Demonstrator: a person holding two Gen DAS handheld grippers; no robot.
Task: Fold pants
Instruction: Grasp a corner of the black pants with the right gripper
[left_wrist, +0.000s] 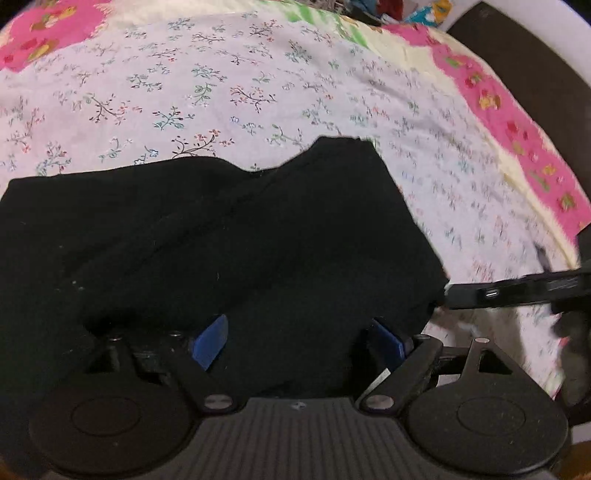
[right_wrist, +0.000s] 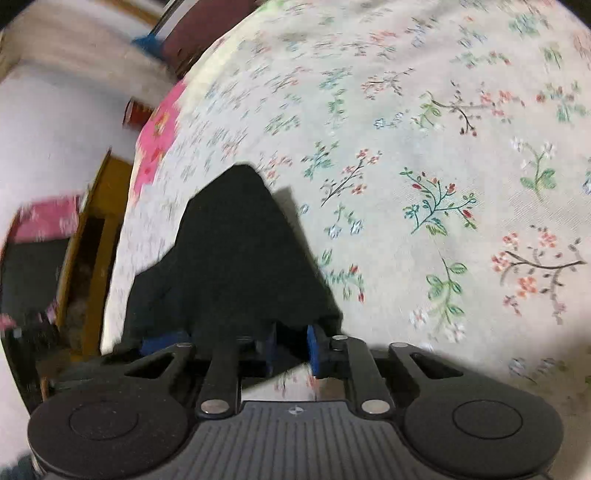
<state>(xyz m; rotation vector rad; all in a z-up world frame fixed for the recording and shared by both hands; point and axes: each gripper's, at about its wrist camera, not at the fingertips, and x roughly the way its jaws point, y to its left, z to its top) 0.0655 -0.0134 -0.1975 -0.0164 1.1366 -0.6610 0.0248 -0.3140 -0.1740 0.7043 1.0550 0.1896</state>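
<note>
The black pants (left_wrist: 221, 236) lie as a folded bundle on the flowered sheet, filling the lower left of the left wrist view. My left gripper (left_wrist: 299, 339) hovers over their near edge, blue pads (left_wrist: 210, 341) spread wide, open, with fabric under and between them but not pinched. In the right wrist view a pointed corner of the pants (right_wrist: 240, 251) runs up from my right gripper (right_wrist: 292, 347). Its blue pads (right_wrist: 314, 347) stand close together with the dark cloth's edge caught between them. The right gripper's black body (left_wrist: 509, 291) shows at the pants' right corner.
The flowered bedsheet (left_wrist: 258, 81) spreads far beyond the pants. A pink patterned border (left_wrist: 517, 122) marks the bed's edge, with dark floor (left_wrist: 535, 55) past it. Wooden furniture (right_wrist: 99, 221) stands off the bed's left side in the right wrist view. Colourful clutter (left_wrist: 406, 9) lies at the far edge.
</note>
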